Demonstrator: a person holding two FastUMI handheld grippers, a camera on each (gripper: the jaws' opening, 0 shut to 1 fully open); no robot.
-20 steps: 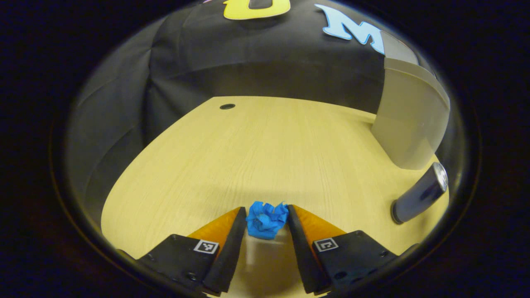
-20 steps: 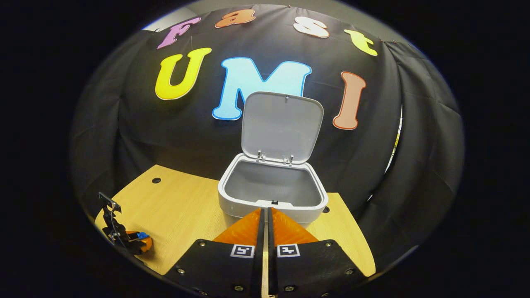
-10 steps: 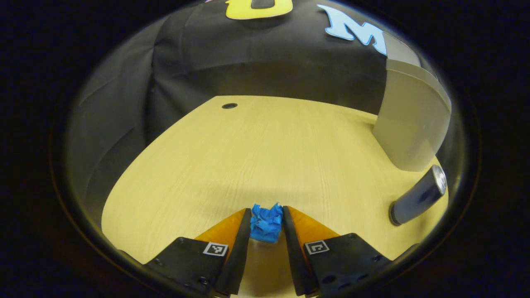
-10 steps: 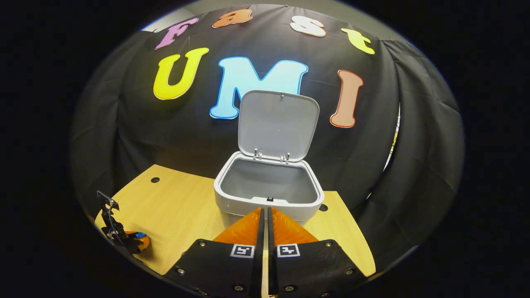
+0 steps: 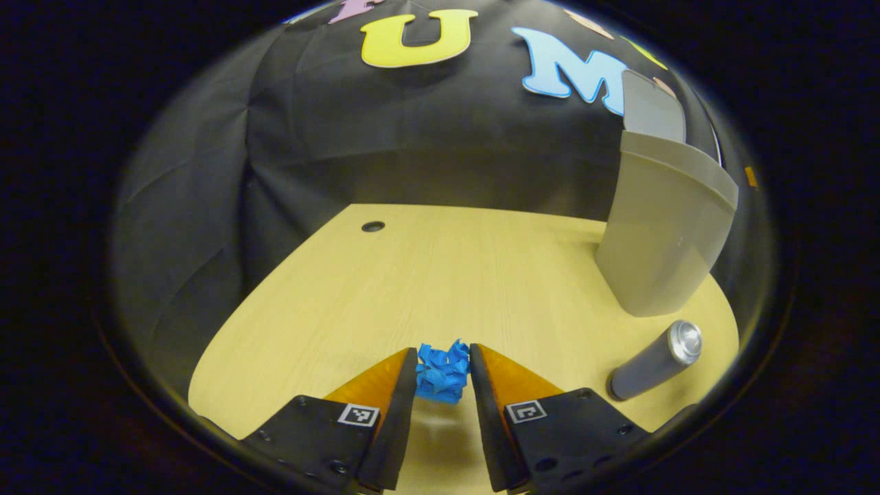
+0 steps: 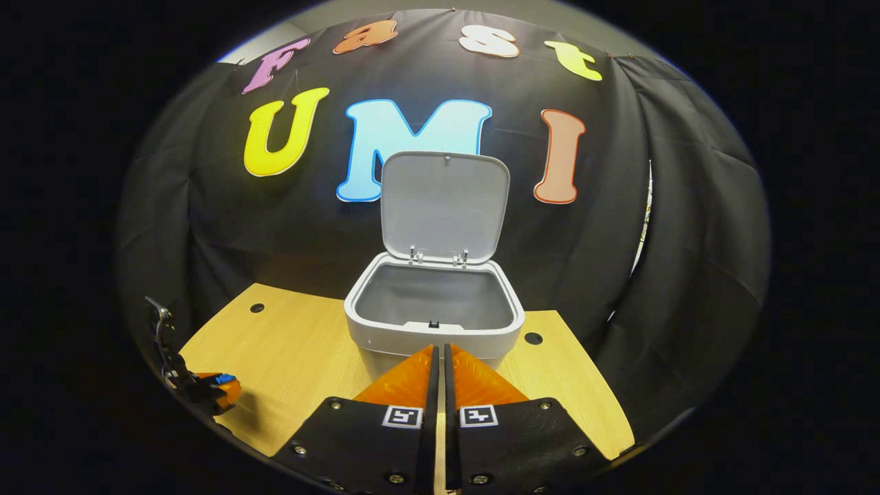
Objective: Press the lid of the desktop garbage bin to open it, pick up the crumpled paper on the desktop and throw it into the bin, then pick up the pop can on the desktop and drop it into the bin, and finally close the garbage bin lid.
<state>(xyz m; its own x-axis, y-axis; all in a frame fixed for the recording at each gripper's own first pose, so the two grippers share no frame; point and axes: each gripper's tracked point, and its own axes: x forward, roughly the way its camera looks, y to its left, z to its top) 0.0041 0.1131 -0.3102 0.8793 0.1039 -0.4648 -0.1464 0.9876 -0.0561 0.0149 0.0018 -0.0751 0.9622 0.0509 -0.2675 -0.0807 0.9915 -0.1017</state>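
Left gripper is pinching the blue crumpled paper between both fingers, low over the wooden desktop. To its right in the left gripper view, the pop can is standing near the desk edge — just in front of the grey garbage bin. In the right gripper view, the bin's lid is standing upright and open. Right gripper is hanging before the bin — fingers pressed together, holding nothing.
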